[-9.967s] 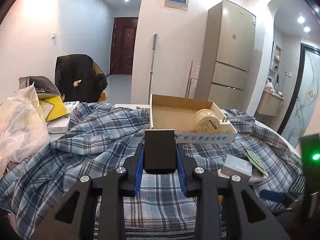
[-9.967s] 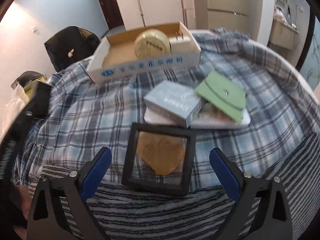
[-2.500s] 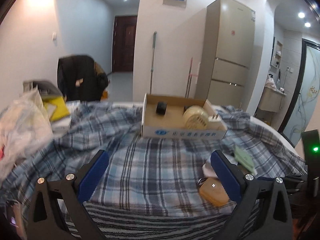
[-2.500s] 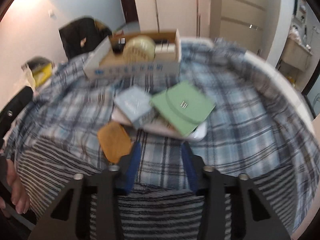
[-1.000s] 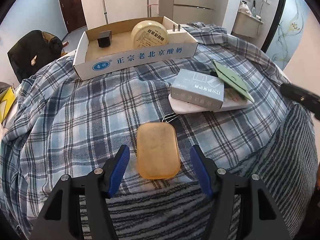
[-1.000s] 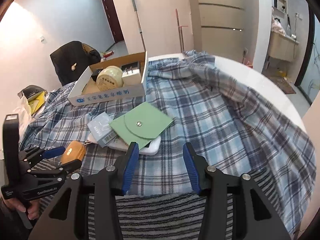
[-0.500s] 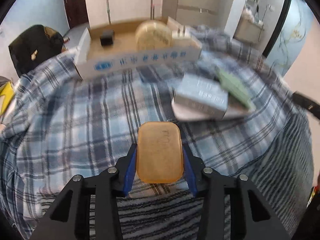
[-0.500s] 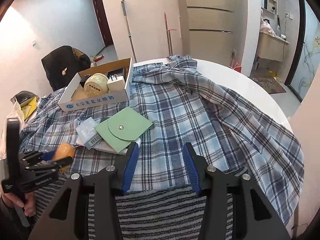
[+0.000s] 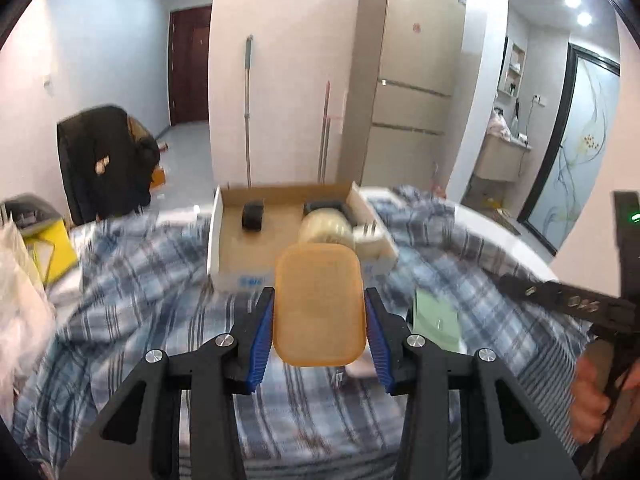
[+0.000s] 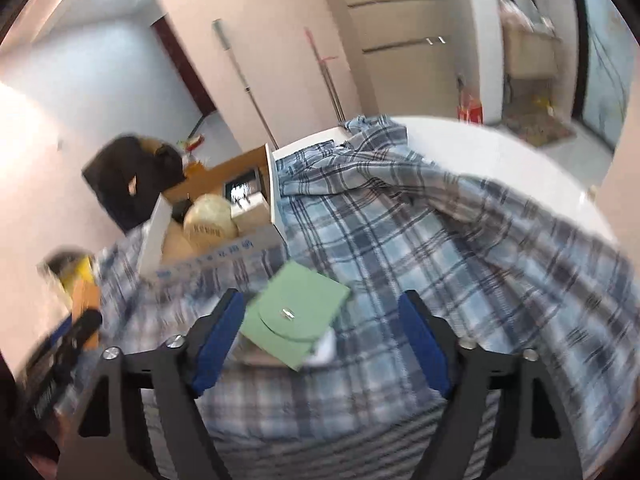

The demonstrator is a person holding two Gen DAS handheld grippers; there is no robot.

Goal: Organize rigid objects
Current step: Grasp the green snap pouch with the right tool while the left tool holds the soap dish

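My left gripper (image 9: 319,322) is shut on an amber translucent case (image 9: 320,304), lifted above the plaid cloth and in line with the cardboard box (image 9: 232,248). The box holds a small black block (image 9: 253,216), a cream round tin (image 9: 326,230) and a white plug (image 9: 370,240). My right gripper (image 10: 320,334) has its jaws opening, with nothing pressed between them; a green snap pouch (image 10: 296,308) lies just beyond the pads on a white object (image 10: 326,348). In the right wrist view the box (image 10: 224,256) sits to the upper left, and the left gripper with the amber case (image 10: 84,296) shows at the left edge.
A blue plaid cloth (image 10: 420,240) covers the round white table (image 10: 500,148). A chair draped with a dark coat (image 9: 104,160), a yellow bag (image 9: 52,248) and a plastic bag (image 9: 16,292) stand at the left. A person's hand (image 9: 592,396) holds the right gripper's handle.
The left gripper closed on the amber case and lifted it off the cloth toward the box. The right gripper's jaws went from nearly shut to wide and swung toward the green pouch.
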